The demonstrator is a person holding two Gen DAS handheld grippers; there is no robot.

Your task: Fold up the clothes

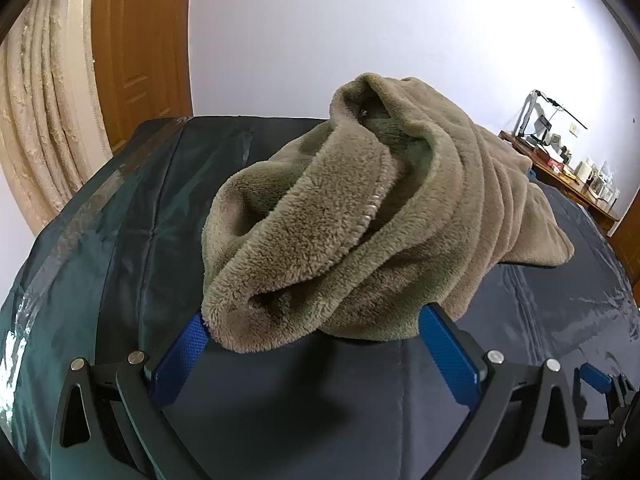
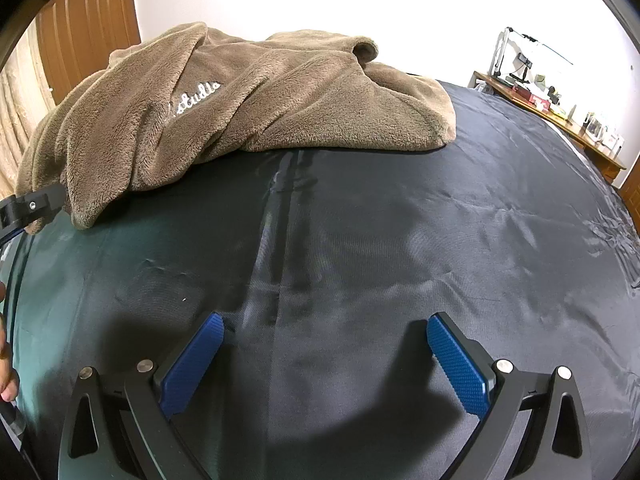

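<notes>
A brown fleece garment lies crumpled in a heap on a dark satin bed cover. My left gripper stands open, its blue pads on either side of the heap's near edge, with the fabric resting over the fingertips. In the right wrist view the same garment sits at the far left, showing white "studio" lettering. My right gripper is open over bare cover, well short of the garment. The left gripper's body shows at the garment's left end.
A wooden door and cream curtain stand behind the bed at the left. A wooden desk with small items lines the wall at the far right. A hand shows at the left edge of the right wrist view.
</notes>
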